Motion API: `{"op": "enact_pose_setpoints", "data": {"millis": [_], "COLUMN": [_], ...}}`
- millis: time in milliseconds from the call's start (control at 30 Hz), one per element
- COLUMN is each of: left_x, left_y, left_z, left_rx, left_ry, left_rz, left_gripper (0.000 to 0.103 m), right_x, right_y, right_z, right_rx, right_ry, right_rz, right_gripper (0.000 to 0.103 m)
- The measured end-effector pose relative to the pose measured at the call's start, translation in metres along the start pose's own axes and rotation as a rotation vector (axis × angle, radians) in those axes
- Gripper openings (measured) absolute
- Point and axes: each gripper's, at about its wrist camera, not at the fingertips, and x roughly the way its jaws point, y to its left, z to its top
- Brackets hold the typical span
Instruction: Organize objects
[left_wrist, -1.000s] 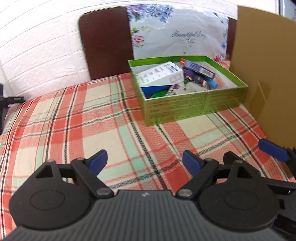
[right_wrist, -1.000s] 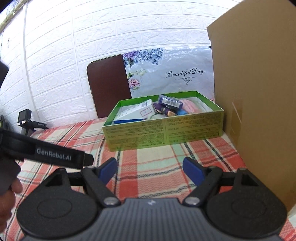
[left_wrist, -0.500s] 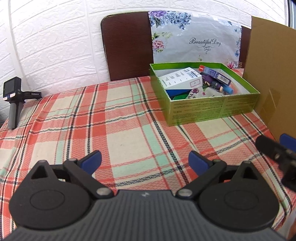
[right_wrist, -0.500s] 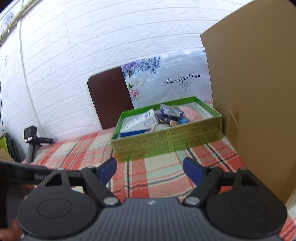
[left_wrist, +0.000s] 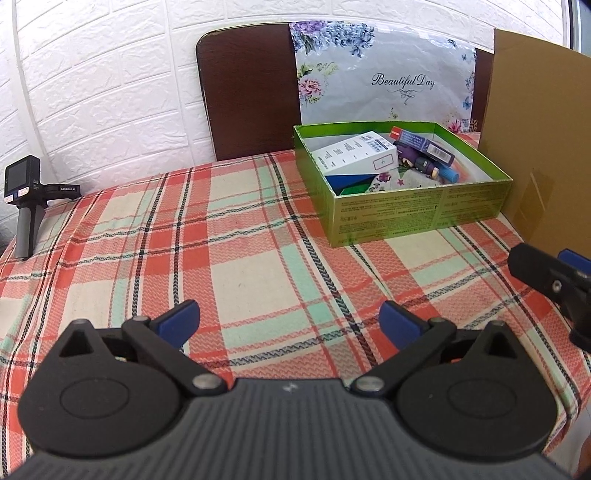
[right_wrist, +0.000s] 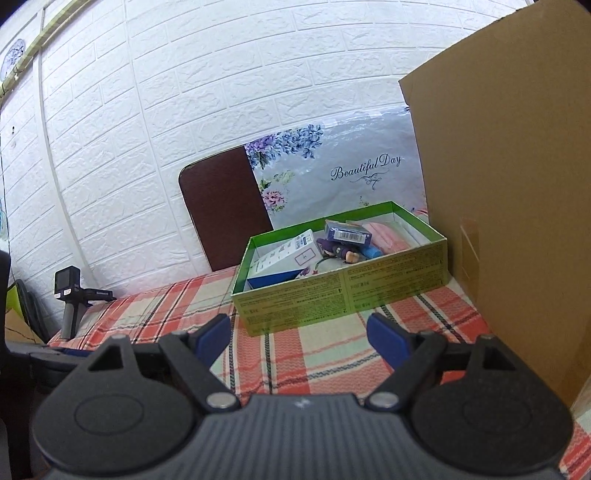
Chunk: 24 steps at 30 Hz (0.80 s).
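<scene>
A green open box (left_wrist: 421, 212) stands at the far right of the plaid tablecloth (left_wrist: 240, 266). It holds a white carton (left_wrist: 354, 153), a dark blue carton (left_wrist: 424, 142) and a purple item (left_wrist: 421, 160). My left gripper (left_wrist: 290, 317) hovers open over bare cloth well short of the box, nothing between its blue pads. My right gripper (right_wrist: 297, 332) is open and empty too, facing the green box (right_wrist: 343, 291) from a short way off. One of the right gripper's fingers (left_wrist: 543, 273) shows at the right edge of the left wrist view.
A tall cardboard sheet (right_wrist: 509, 184) stands just right of the box. A brown board (left_wrist: 247, 92) and a floral bag (left_wrist: 380, 81) lean on the white brick wall behind. A small camera on a grey handle (left_wrist: 26, 192) stands at the far left.
The left gripper's pads have spread wider. The left view now sits further back from the box and takes in the camera at the left. The right view has rolled slightly and risen.
</scene>
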Motion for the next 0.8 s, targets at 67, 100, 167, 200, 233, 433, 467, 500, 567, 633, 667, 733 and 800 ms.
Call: {"op": "enact_pose_setpoints", "data": {"millis": [67, 100, 167, 200, 233, 433, 467, 500, 567, 633, 667, 733, 800], "left_x": [0.000, 0.000, -0.001, -0.002, -0.003, -0.010, -0.011, -0.012, -0.014, -0.014, -0.015, -0.016, -0.017], "left_y": [0.000, 0.000, 0.000, 0.000, 0.000, -0.007, -0.007, -0.007, -0.008, -0.010, -0.011, -0.012, -0.011], "left_z": [0.000, 0.000, 0.001, 0.001, 0.001, 0.000, 0.000, 0.000, 0.000, 0.001, 0.001, 0.001, 0.001], "left_rx": [-0.002, -0.003, -0.002, -0.002, 0.001, 0.055, 0.055, 0.054, 0.049, 0.052, 0.056, 0.059, 0.055], "left_ry": [0.002, 0.003, 0.003, 0.000, -0.003, -0.043, -0.044, -0.045, -0.047, -0.050, -0.052, -0.061, -0.059], "left_rz": [0.003, 0.004, 0.005, 0.007, 0.011, 0.052, 0.045, 0.037, 0.034, 0.052, 0.067, 0.079, 0.071], "left_gripper": [0.103, 0.103, 0.103, 0.103, 0.103, 0.103, 0.103, 0.103, 0.103, 0.103, 0.103, 0.103, 0.103], "right_x": [0.001, 0.001, 0.001, 0.001, 0.001, -0.001, -0.001, -0.001, -0.002, -0.001, -0.001, -0.002, -0.001], "right_y": [-0.001, -0.001, -0.002, -0.002, -0.002, -0.001, -0.001, -0.001, -0.001, -0.002, -0.003, -0.003, -0.003], "right_z": [0.000, -0.001, -0.001, -0.001, -0.001, -0.002, -0.002, -0.002, -0.002, -0.002, -0.003, -0.002, -0.002], "right_rx": [0.005, 0.008, 0.013, 0.014, 0.015, 0.017, 0.018, 0.018, 0.019, 0.020, 0.021, 0.022, 0.019], "right_ry": [0.006, 0.008, 0.009, 0.010, 0.011, 0.004, 0.002, 0.000, -0.004, -0.004, -0.004, -0.005, -0.008], "right_rz": [-0.002, -0.002, -0.004, -0.005, -0.005, -0.008, -0.009, -0.011, -0.016, -0.017, -0.018, -0.017, -0.017], "right_gripper": [0.084, 0.084, 0.084, 0.084, 0.084, 0.085, 0.085, 0.085, 0.085, 0.086, 0.086, 0.086, 0.086]}}
